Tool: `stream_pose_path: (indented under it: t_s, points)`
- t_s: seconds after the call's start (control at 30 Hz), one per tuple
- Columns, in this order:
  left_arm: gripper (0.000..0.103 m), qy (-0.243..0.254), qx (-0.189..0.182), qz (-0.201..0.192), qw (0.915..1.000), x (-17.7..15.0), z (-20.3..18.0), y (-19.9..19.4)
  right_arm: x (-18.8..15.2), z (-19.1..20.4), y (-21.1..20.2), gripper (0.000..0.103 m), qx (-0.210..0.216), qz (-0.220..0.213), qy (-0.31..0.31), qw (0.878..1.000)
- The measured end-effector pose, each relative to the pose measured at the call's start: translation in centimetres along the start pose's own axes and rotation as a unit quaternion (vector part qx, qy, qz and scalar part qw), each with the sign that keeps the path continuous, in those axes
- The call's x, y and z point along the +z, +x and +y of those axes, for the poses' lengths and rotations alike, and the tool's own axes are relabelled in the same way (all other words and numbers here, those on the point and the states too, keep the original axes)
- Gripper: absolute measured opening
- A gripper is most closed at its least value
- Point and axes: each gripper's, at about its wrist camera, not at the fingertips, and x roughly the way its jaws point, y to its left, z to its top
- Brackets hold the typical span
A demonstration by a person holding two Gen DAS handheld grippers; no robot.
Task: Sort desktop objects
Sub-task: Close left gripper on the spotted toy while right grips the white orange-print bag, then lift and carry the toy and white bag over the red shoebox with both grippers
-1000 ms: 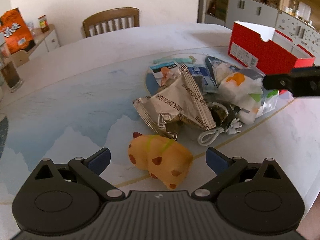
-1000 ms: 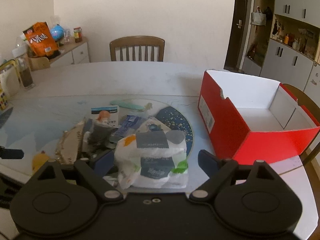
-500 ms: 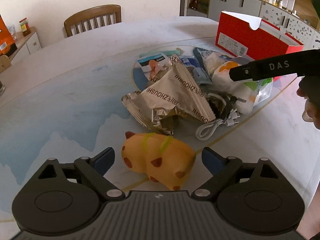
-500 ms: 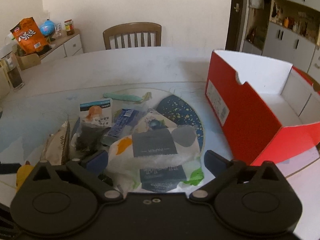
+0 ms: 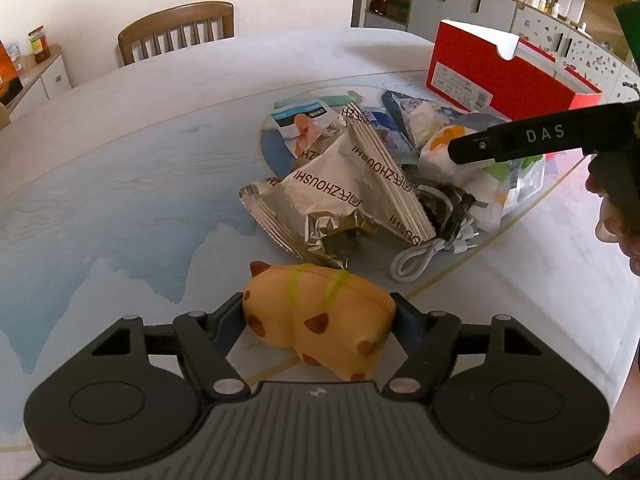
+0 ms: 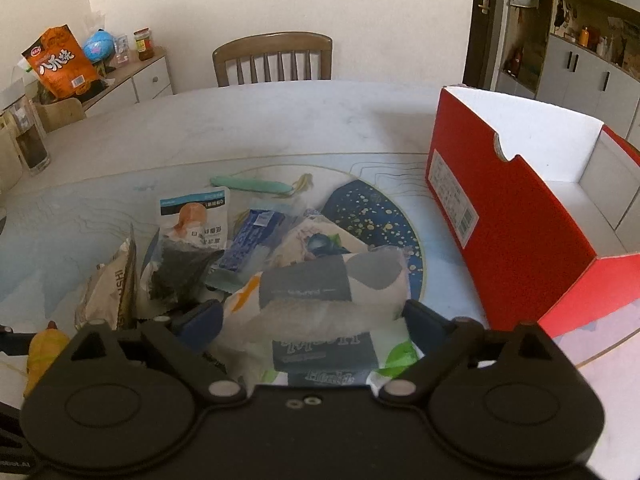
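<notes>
A yellow squishy toy (image 5: 320,316) with brown spots lies at the table's near edge. My left gripper (image 5: 318,316) is closing, and its blue pads touch both sides of the toy. A white tissue pack (image 6: 320,292) with dark labels lies at the right of the pile. My right gripper (image 6: 312,318) straddles it, jaws closing, pads against its bunched sides. One of the right gripper's fingers (image 5: 520,140) reaches over that pack in the left wrist view. In the right wrist view the toy (image 6: 44,348) shows at the far left.
The pile holds a silver snack bag (image 5: 348,192), a white cable (image 5: 424,252), and blue and white sachets (image 6: 256,236). An open red box (image 6: 512,240) stands on the table at the right. A wooden chair (image 6: 272,56) is behind the table. A glass (image 6: 32,144) stands far left.
The left jaws have closed from wide apart onto the yellow toy. The right gripper has come down over the tissue pack, and its pads have drawn in against it.
</notes>
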Motion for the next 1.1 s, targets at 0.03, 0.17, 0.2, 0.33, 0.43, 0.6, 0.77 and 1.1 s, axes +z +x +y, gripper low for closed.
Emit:
stream_pose_path:
  t_s: [0.03,0.17,0.2,0.33,0.43,0.6,0.77,1.1]
  points:
    - [0.074,-0.003,-0.002,0.0,1.0,0.1,0.2,0.0,0.0,-0.1,-0.1,0.087,0.0,0.0,0.004,1.0]
    - [0.074,-0.005,-0.005,0.001,1.0,0.2,0.4,0.0,0.1,-0.3,-0.3,0.072,-0.005,0.0,0.013,1.0]
    - [0.073,-0.004,-0.007,0.001,1.0,0.3,0.4,-0.1,0.2,-0.3,-0.5,0.071,-0.003,-0.001,0.016,1.0]
    - [0.073,0.001,-0.01,-0.006,0.9999,0.6,0.5,-0.7,0.4,-0.3,-1.0,0.052,-0.004,-0.005,0.021,1.0]
    - [0.073,0.0,-0.009,-0.012,0.9999,0.9,0.7,-1.3,0.6,-0.4,-1.4,0.034,-0.005,-0.007,0.026,1.0]
    - [0.073,-0.002,-0.008,-0.02,0.9998,1.5,1.0,-2.2,1.0,-0.5,-1.9,0.017,-0.006,-0.009,0.032,0.999]
    - [0.073,0.001,-0.008,-0.028,0.9996,2.2,1.0,-2.9,1.1,-0.5,-3.0,0.008,-0.003,-0.017,0.041,0.999]
    - [0.073,0.016,-0.017,-0.046,0.9986,4.1,0.5,-4.7,1.7,-1.1,-6.5,0.005,0.002,-0.038,0.07,0.997]
